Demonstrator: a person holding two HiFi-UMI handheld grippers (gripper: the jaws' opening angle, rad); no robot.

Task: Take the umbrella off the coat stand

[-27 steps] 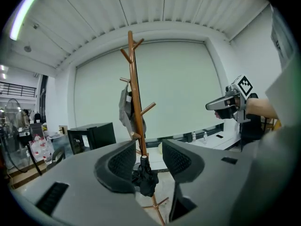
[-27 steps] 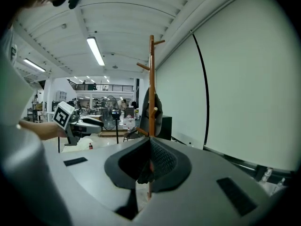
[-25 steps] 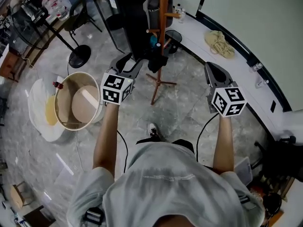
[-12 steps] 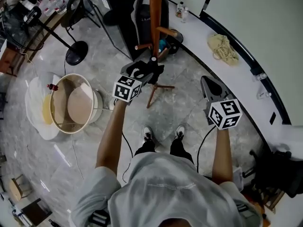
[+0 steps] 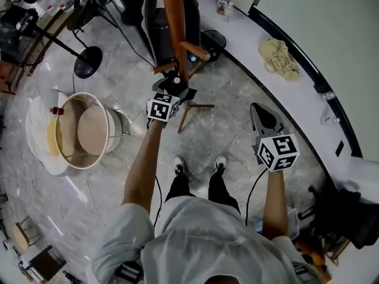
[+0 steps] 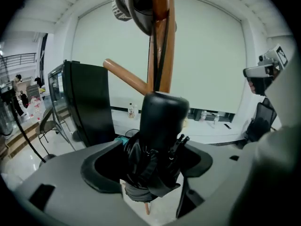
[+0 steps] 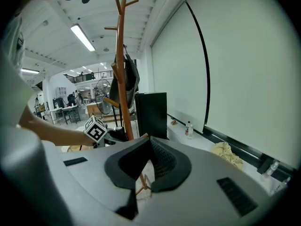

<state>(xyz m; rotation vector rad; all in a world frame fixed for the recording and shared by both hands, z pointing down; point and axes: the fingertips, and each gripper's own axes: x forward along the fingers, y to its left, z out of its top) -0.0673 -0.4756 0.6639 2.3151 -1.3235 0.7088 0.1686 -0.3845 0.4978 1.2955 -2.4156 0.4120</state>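
A wooden coat stand (image 5: 173,28) rises in front of me, its pole (image 6: 162,46) close ahead in the left gripper view. A black folded umbrella (image 6: 157,140) hangs beside the pole by a thin strap, below a slanting peg. My left gripper (image 5: 174,92) is at the pole with the umbrella (image 5: 176,81) between its jaws. The jaws are opening, and a gap shows on each side of the umbrella. My right gripper (image 5: 263,116) hangs apart to the right over the floor. Its jaws (image 7: 148,145) are together with nothing in them.
A round tub (image 5: 83,129) stands on the floor at left, with a fan base (image 5: 87,70) behind it. A white ledge (image 5: 254,40) at right carries a beige cloth (image 5: 278,55) and small bottles (image 5: 224,5). A black cabinet (image 7: 151,114) stands behind the stand, and a dark bag (image 7: 129,76) hangs on it.
My left gripper has dropped and moved in against the pole, now around the umbrella. The right gripper has sunk a little. The stand has come closer in the head view.
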